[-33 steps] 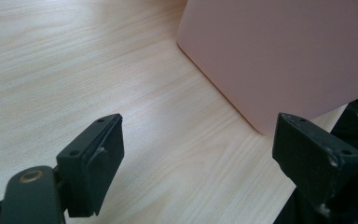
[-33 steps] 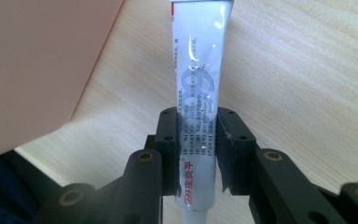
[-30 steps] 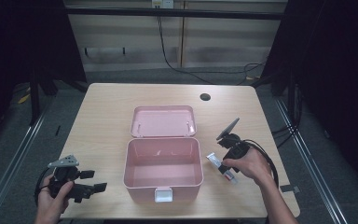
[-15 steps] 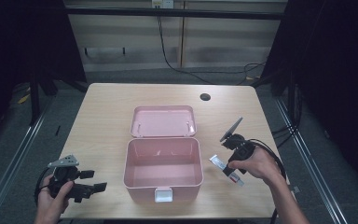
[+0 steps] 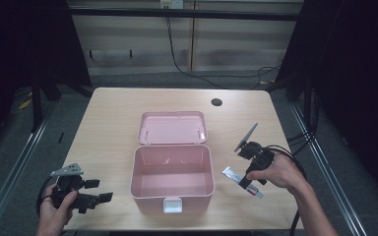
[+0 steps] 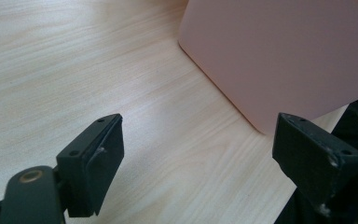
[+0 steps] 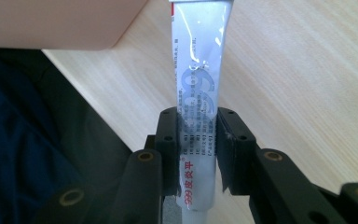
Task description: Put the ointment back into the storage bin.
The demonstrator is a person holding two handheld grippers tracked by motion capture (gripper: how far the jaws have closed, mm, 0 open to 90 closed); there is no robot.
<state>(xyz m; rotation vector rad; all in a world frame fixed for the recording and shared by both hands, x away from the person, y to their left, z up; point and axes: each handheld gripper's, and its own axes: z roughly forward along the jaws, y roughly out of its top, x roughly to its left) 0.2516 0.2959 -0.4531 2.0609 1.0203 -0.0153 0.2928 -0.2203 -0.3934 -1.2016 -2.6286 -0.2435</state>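
A pale wooden table point(image 5: 128, 113) stands in a dim room with dark curtains at either side, cables trailing on the floor beyond. Near the table's right edge lies the tube point(image 5: 241, 181), white and silver, and the right gripper point(image 5: 246, 184) has it: in the right gripper view the two jaws press on the tube's sides, narrowed to its width, partway along the body. It looks like a grip made for lifting, taken across the flat tube so it won't roll. The print reads "999" in pale grey, with red Chinese characters lower down; the small lines are too fine to read.

Just left of the tube sits the pink box point(image 5: 173, 182), lid point(image 5: 172, 128) thrown back flat on the far side, latch facing near. Its inside looks bare, so my guess is the tube is bound for it.

Farther left, at the near left corner, the left gripper point(image 5: 94, 196) waits low over the wood with jaws wide and nothing between them, the box wall just ahead of it. It seems parked clear of the work.
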